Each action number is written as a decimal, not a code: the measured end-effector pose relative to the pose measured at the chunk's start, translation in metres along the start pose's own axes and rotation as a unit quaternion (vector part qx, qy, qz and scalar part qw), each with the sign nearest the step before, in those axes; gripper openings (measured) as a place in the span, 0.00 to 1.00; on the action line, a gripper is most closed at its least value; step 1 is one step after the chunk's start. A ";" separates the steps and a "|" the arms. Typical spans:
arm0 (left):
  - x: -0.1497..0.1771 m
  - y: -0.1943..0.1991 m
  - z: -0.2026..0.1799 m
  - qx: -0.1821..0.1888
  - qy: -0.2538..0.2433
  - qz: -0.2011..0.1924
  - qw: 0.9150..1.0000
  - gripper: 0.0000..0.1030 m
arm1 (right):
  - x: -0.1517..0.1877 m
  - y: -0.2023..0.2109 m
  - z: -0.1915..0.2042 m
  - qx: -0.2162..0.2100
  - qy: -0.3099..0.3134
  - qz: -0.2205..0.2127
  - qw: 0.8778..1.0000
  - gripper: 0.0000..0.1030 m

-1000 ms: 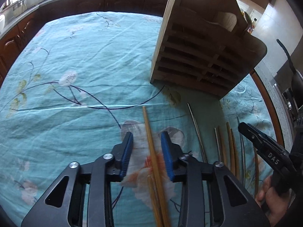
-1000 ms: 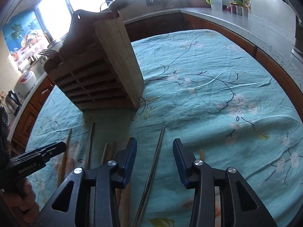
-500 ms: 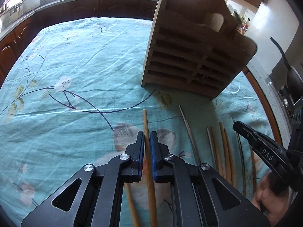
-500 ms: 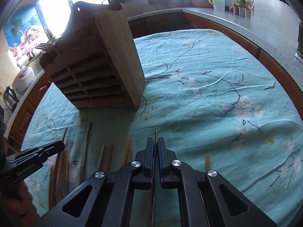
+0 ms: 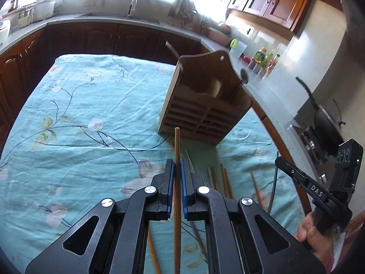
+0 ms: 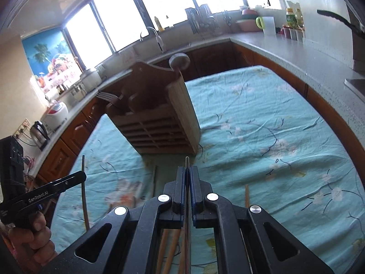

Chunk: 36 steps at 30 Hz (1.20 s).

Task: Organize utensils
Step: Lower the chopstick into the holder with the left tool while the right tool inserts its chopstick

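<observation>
My left gripper (image 5: 177,167) is shut on a wooden chopstick (image 5: 177,141) and holds it above the cloth, tip toward the wooden utensil holder (image 5: 205,105). My right gripper (image 6: 187,173) is shut on a metal chopstick (image 6: 187,161), lifted, in front of the holder (image 6: 157,123). The right gripper also shows at the right of the left wrist view (image 5: 277,159), and the left gripper at the left of the right wrist view (image 6: 83,175). Several loose chopsticks (image 5: 224,180) lie on the cloth before the holder. A fork (image 6: 105,96) and a spoon (image 6: 179,60) stand in the holder.
The table has a teal flowered cloth (image 5: 79,137). Dark cabinets and a grey counter (image 5: 102,21) ring the table. A pan sits on the stove (image 5: 324,118) at the right. A kettle (image 6: 40,132) and rice cooker (image 6: 56,114) stand on the left counter.
Both grippers closed on a chopstick each, then lifted them off the cloth and pulled back from the holder.
</observation>
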<state>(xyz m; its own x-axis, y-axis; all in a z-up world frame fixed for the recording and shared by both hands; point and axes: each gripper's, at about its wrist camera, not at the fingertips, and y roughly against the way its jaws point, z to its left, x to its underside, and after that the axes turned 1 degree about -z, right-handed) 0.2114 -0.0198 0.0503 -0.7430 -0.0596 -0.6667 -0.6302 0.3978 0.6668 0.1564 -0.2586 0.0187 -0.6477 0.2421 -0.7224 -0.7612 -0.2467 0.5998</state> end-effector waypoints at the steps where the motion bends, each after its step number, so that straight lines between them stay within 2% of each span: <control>1: 0.000 0.006 0.000 0.002 -0.002 -0.005 1.000 0.05 | -0.002 0.008 0.003 -0.004 0.002 -0.007 1.000 0.04; 6: -0.003 0.038 -0.008 0.012 -0.009 -0.036 0.999 0.05 | -0.010 0.041 0.013 -0.022 0.007 -0.041 0.999 0.04; 15: -0.012 0.069 -0.018 0.022 -0.019 -0.073 0.997 0.05 | -0.028 0.077 0.023 -0.035 0.014 -0.089 0.995 0.04; 27: -0.022 0.078 -0.022 0.023 -0.024 -0.095 0.995 0.05 | -0.045 0.086 0.029 -0.042 0.021 -0.114 0.992 0.04; 36: -0.050 0.084 -0.026 0.019 -0.029 -0.127 0.991 0.05 | -0.066 0.085 0.036 -0.042 0.029 -0.139 0.989 0.04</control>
<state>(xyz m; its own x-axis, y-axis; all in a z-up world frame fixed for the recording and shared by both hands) 0.1892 -0.0069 0.1484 -0.5468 -0.1106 -0.8299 -0.7853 0.4116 0.4625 0.1337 -0.2621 0.1297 -0.4095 0.2580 -0.8751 -0.9023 -0.2565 0.3466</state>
